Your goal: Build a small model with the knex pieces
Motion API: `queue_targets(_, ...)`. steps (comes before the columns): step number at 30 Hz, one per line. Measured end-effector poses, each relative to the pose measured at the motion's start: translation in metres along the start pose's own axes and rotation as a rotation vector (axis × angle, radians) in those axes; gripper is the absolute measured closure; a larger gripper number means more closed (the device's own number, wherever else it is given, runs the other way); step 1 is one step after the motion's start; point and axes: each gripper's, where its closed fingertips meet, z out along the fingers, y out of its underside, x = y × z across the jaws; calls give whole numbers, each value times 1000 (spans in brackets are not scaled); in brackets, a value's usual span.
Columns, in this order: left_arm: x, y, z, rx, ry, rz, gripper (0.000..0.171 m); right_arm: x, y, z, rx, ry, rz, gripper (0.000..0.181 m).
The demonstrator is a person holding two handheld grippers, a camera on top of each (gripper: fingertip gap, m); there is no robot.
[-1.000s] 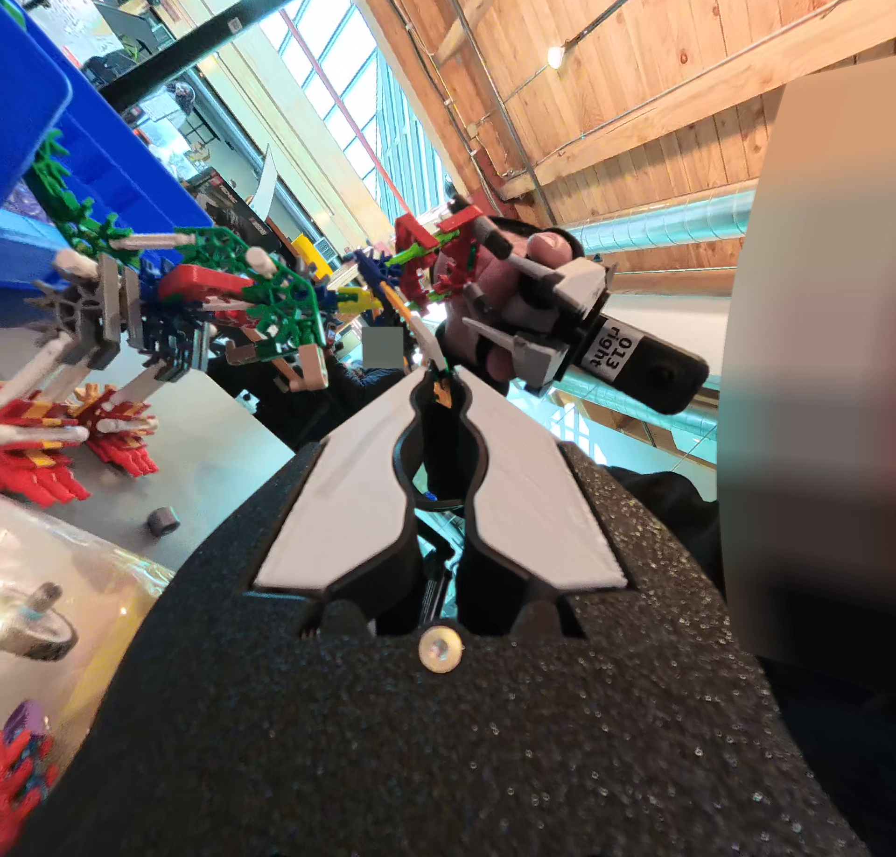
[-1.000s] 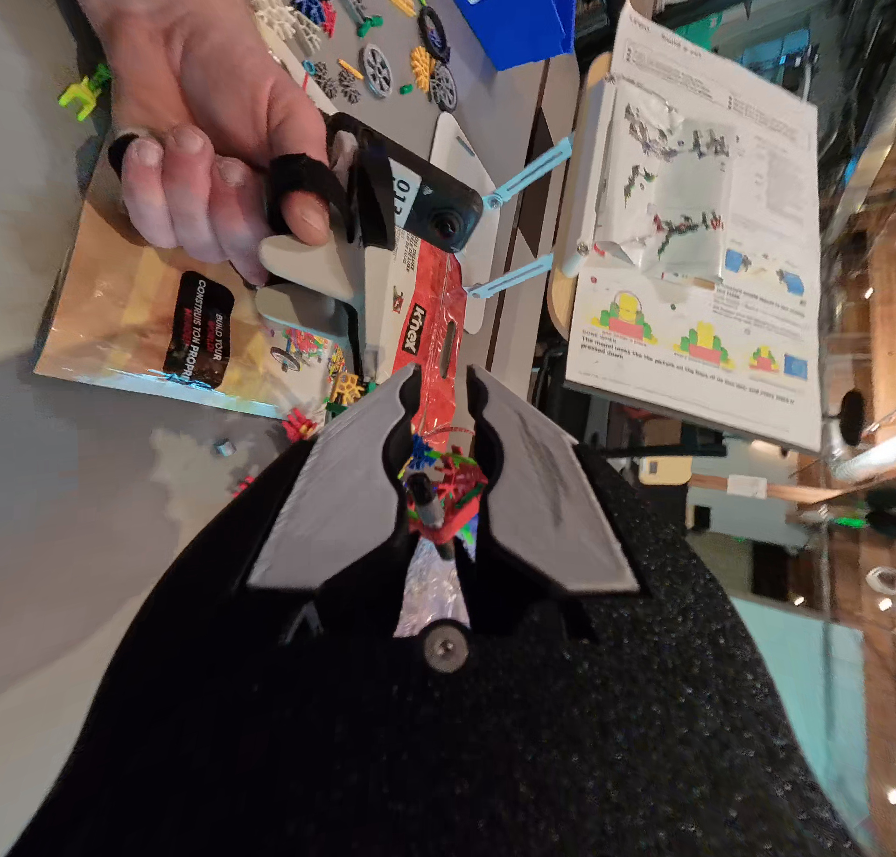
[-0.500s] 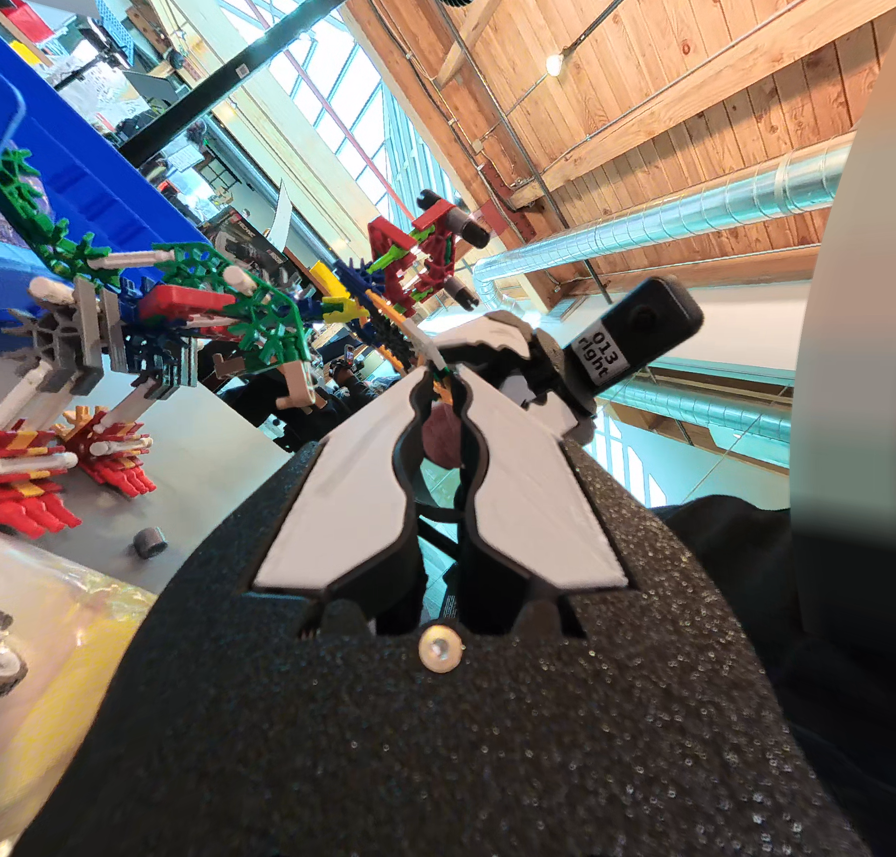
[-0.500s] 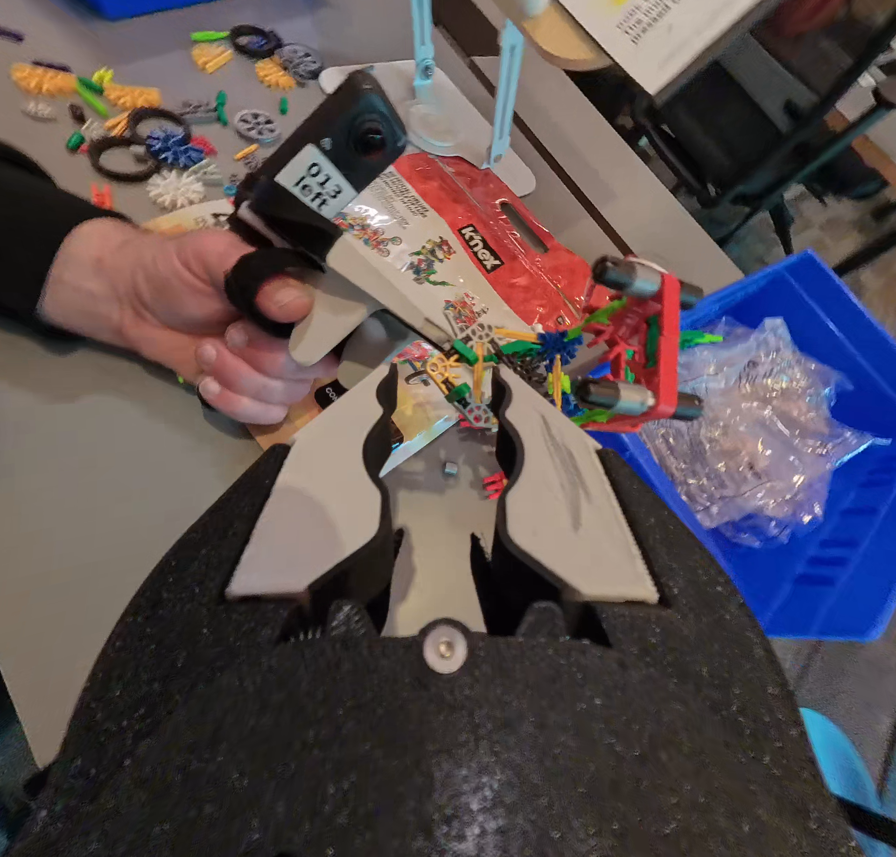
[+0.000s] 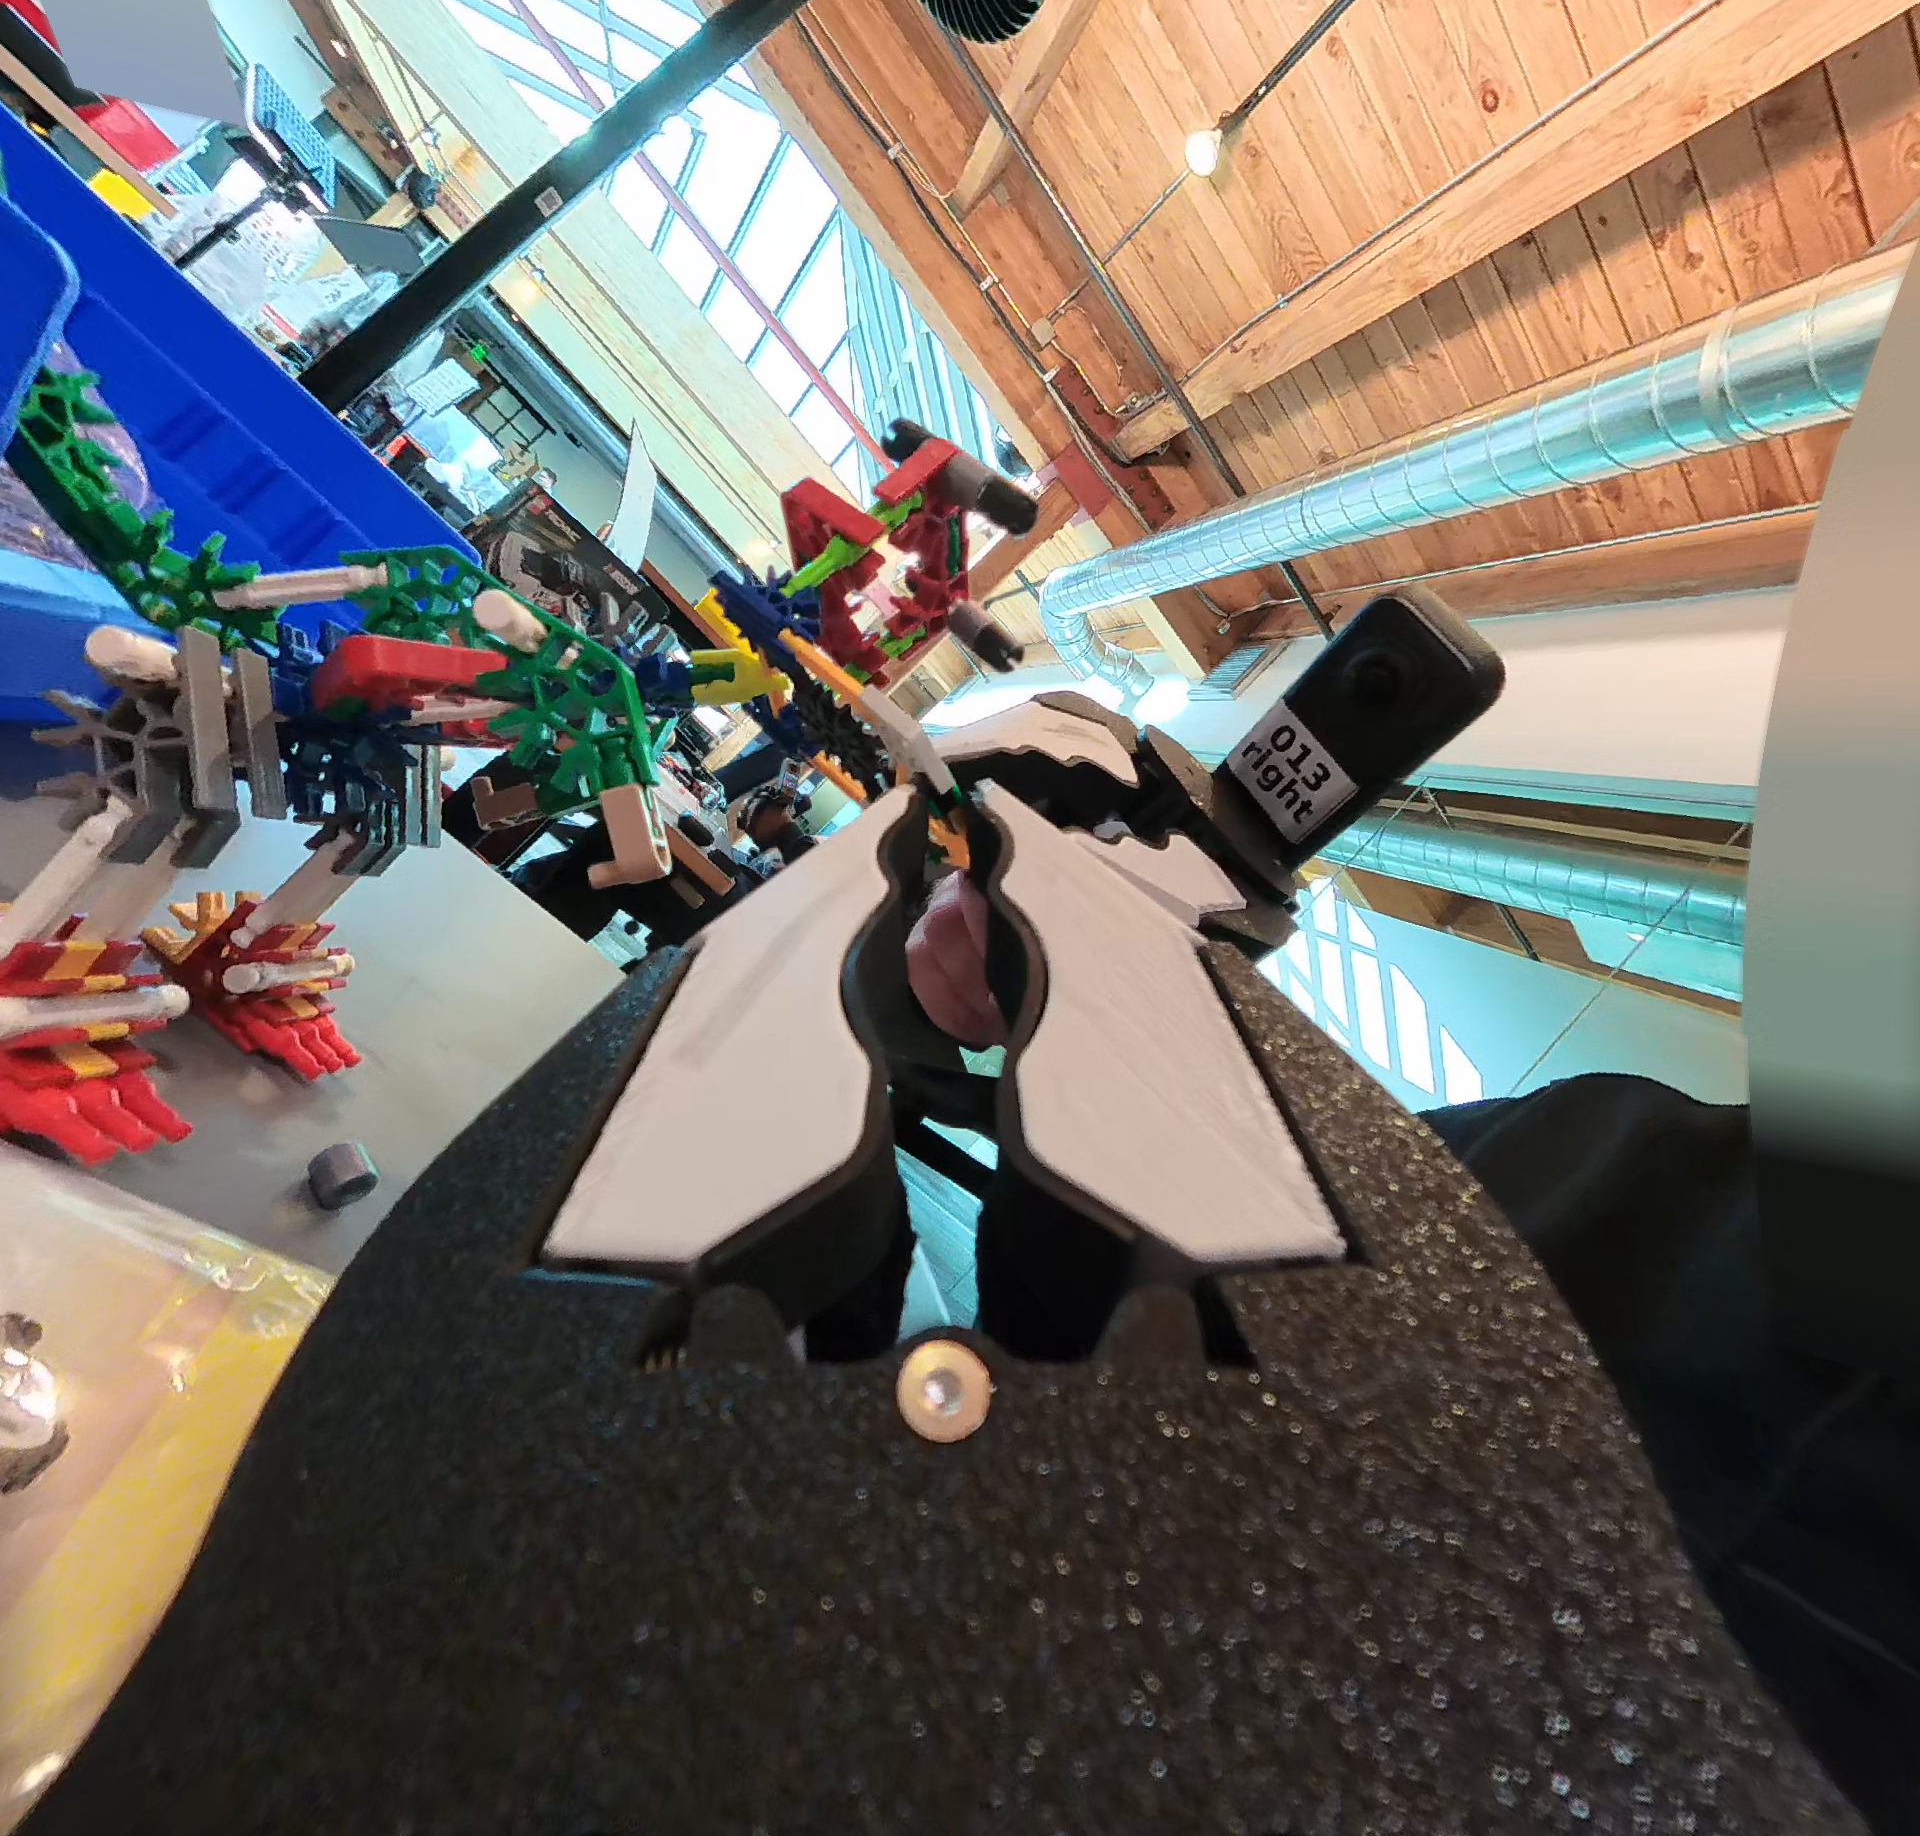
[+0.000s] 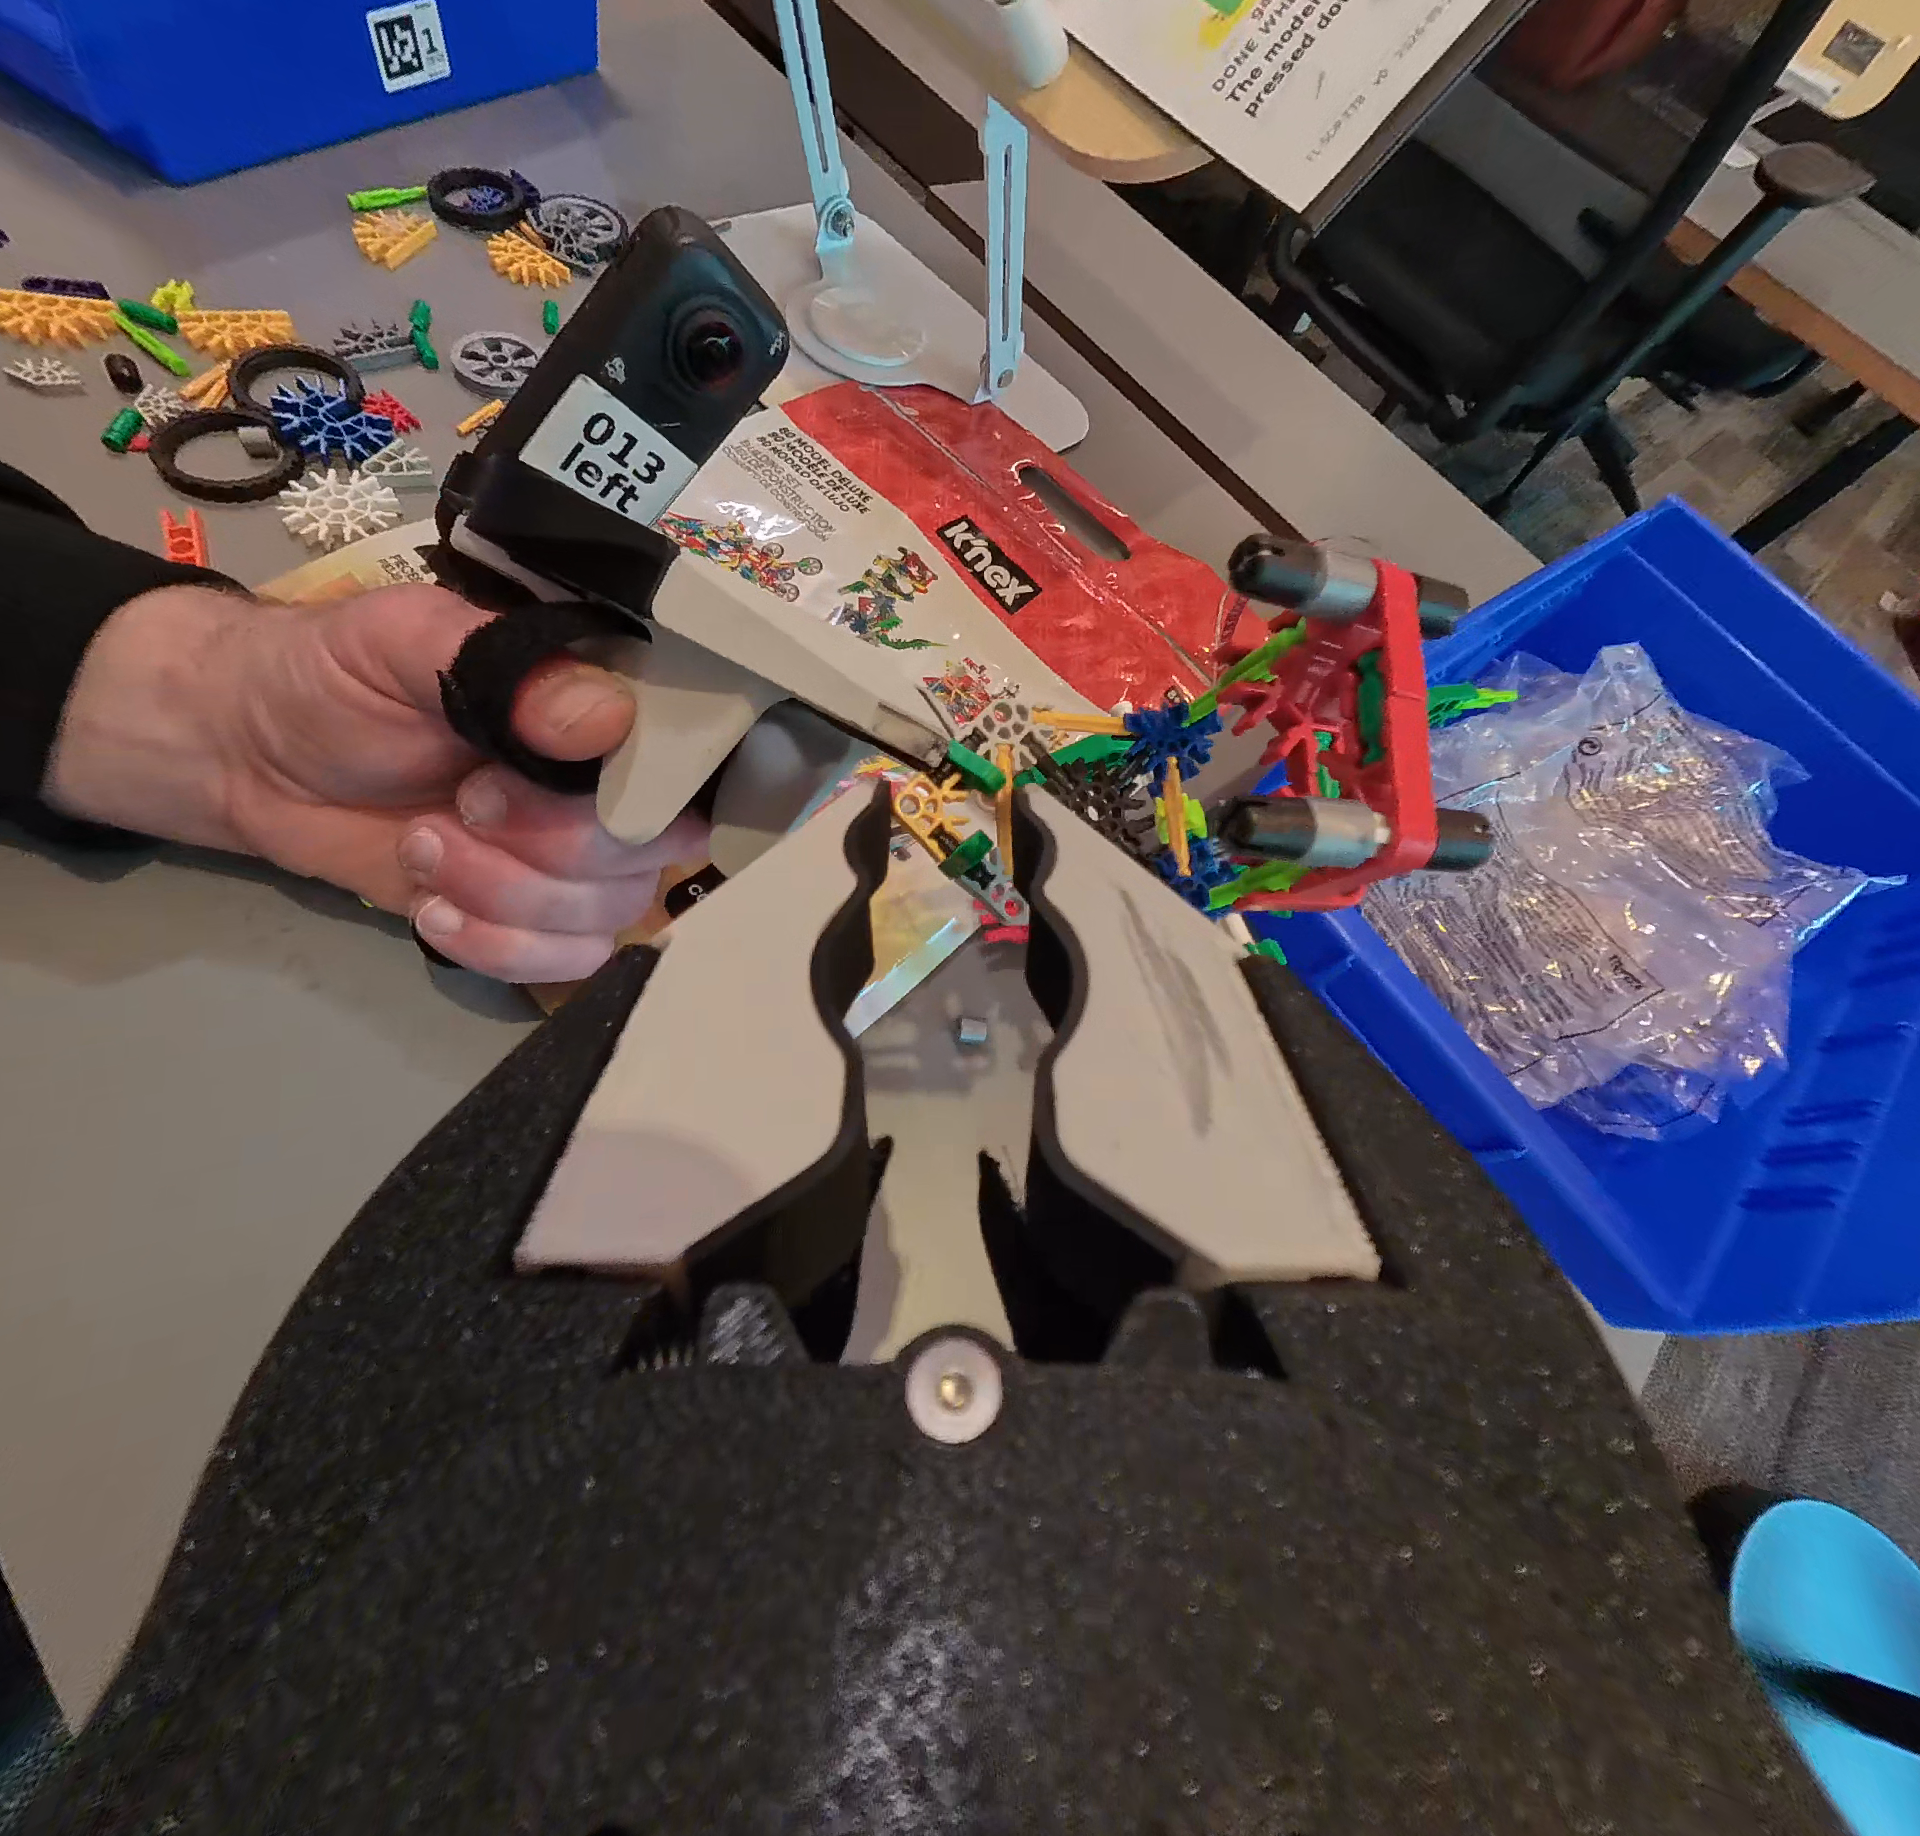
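Observation:
A small construction-toy model (image 6: 1320,726), with a red frame, grey rollers and blue, green and yellow connectors, is held in the air between both grippers. My left gripper (image 5: 948,807) is shut on the model's thin yellow-and-green end (image 5: 940,820); the red frame (image 5: 894,560) sticks up beyond it. In the right wrist view the left gripper (image 6: 935,747) comes in from the left, held by a hand (image 6: 343,747). My right gripper (image 6: 956,799) is closed on the yellow and green connectors (image 6: 930,815) at the same end. It also shows in the left wrist view (image 5: 1101,799).
A blue bin (image 6: 1766,1215) with a clear plastic bag (image 6: 1610,903) stands right of the model. A red toy package (image 6: 987,560) and loose pieces (image 6: 312,384) lie on the grey table. A larger model (image 5: 468,685) and red connectors (image 5: 104,1059) stand at left. The tips of both grippers are at nearly the same place. The red toy package (image 6: 987,560) is about 25 cm from both grippers' fingertips.
My right gripper swung round, opened wide half a second ago, and has now narrowed onto the model's yellow-green end. The left gripper has kept its hold.

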Motion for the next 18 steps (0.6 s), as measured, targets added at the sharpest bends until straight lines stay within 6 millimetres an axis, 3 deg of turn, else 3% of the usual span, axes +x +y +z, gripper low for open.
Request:
queue_targets(11, 2, 0, 2, -1, -10, 34, 168, 2, -9, -5, 16, 94, -121, 166)
queue_targets(18, -1, 1, 2, -3, -20, 32, 168, 3, -3, -3, -21, 62, -54, 161)
